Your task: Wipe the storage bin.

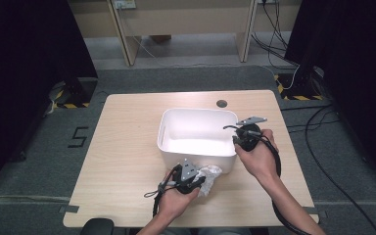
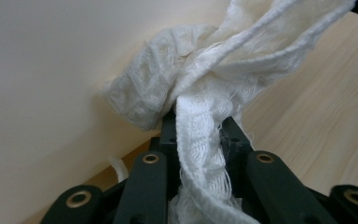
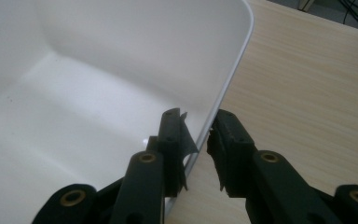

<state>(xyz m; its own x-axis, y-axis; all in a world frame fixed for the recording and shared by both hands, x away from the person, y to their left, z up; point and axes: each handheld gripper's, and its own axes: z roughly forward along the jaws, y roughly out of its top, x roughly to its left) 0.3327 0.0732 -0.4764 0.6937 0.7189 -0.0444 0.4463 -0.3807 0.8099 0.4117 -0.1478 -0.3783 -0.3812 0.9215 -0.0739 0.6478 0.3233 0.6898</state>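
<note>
Nearest, the left hand-held gripper [image 1: 201, 183] is clamped on a white gauzy cloth [image 1: 210, 175] at the white tub's [image 1: 171, 117] near wall; the tub opening lies just beyond. Farther right, the right hand-held gripper [image 1: 236, 141] straddles the tub's rim.

Grey carpet floor [image 1: 196, 78] — pale wooden desk legs [image 1: 127, 39] behind.

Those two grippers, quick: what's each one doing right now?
Left gripper: shut on the white cloth, beside the white tub.
Right gripper: astride the tub's rim; whether it pinches, cannot tell.
</note>
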